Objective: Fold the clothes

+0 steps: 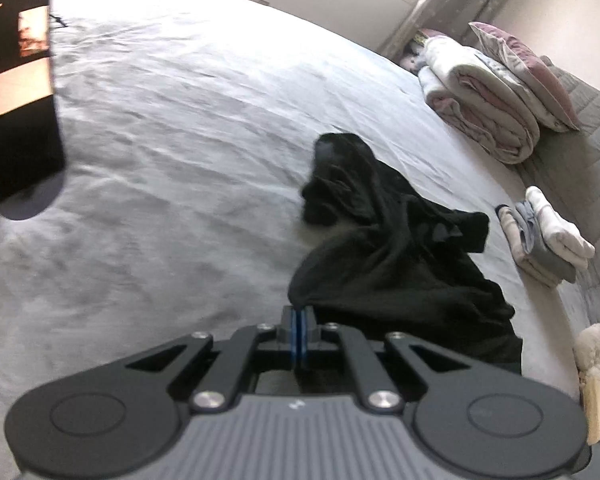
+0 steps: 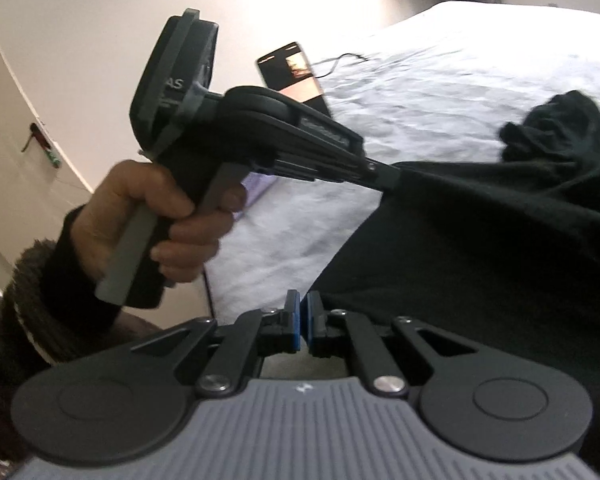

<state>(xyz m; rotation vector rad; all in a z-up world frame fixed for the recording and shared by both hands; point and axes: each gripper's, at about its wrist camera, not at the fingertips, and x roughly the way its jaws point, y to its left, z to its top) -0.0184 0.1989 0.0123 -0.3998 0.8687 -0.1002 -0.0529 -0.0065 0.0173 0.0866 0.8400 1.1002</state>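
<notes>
Left tool (image 1: 299, 314): its blue-lined jaws are pressed together on an edge of the black garment (image 1: 384, 256), which is pinched at the tips.
Left tool from the right wrist view: it (image 2: 392, 178) is seen side-on, gripped by a hand (image 2: 156, 220) in a dark furry sleeve (image 2: 24, 304); the cloth is drawn taut from its tip.
Right tool (image 2: 303, 312): the jaws are nearly pressed together, a thin gap being left; whether cloth is caught between them cannot be told, though the black garment lies just beside the right finger.
Black garment: it is bunched on the bed (image 1: 172, 128), near its right side, one end lifted by the left tool.
Bed: it is covered by a wrinkled pale sheet.
Phone (image 1: 20, 92): it is propped upright at the far left, screen lit.
Folded bedding (image 1: 480, 100): it is stacked at the bed's right edge, a pillow (image 1: 528, 72) leaning on it.
Folded clothes (image 1: 544, 236): a small pile is set nearer, well apart from the black garment.
</notes>
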